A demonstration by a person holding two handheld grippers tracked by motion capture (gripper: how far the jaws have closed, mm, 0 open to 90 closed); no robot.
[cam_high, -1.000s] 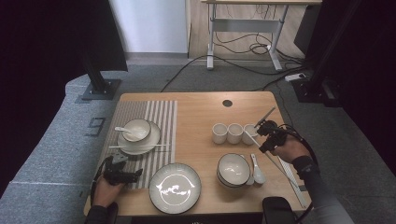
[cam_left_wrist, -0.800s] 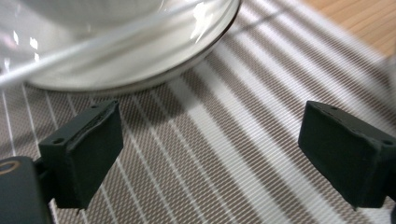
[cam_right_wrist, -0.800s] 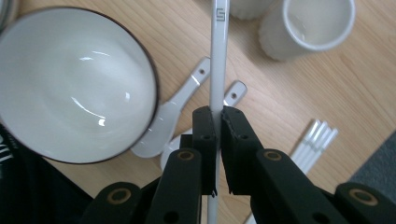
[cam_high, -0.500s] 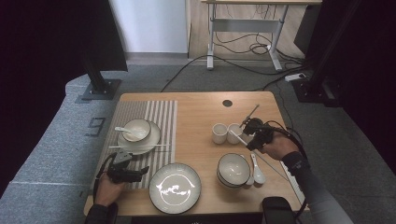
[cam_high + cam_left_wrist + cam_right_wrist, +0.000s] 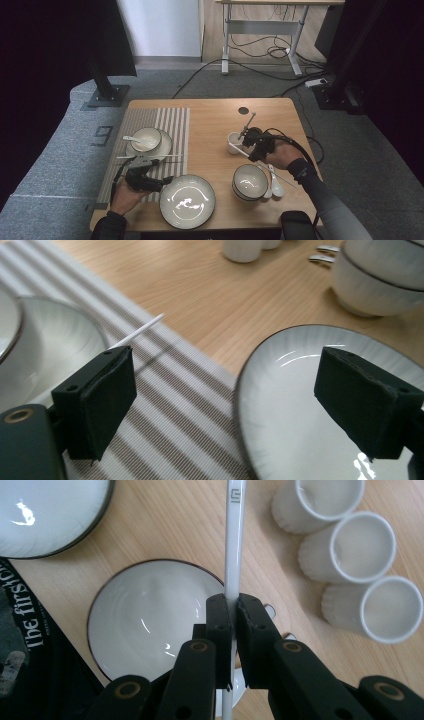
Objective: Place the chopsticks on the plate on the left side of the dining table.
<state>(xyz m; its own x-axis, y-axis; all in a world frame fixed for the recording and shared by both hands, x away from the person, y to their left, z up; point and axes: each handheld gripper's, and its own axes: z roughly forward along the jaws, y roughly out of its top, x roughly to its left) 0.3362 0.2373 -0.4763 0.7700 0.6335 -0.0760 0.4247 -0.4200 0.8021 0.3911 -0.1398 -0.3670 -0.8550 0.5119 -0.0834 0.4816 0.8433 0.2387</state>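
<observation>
One thin, stiff, slippery white chopstick (image 5: 235, 540) sits pinched mid-shaft in the right tongs (image 5: 234, 611), light but prone to swivel; left tongs (image 5: 240, 405) spread empty.

White lettering "The firs…", cut off and perhaps "first", runs across a black sleeve (image 5: 30, 630).

A wooden table (image 5: 210, 120) set with white dishes.
A striped placemat (image 5: 172, 125) covers its left part, carrying a small bowl on a saucer (image 5: 147, 141) with a chopstick (image 5: 170, 155) just beside it. A large plate (image 5: 187, 200) overlaps the mat's edge at the front. To the right stand a bowl (image 5: 249, 182), two spoons (image 5: 274, 184) beside it, and small white cups (image 5: 360, 550).
</observation>
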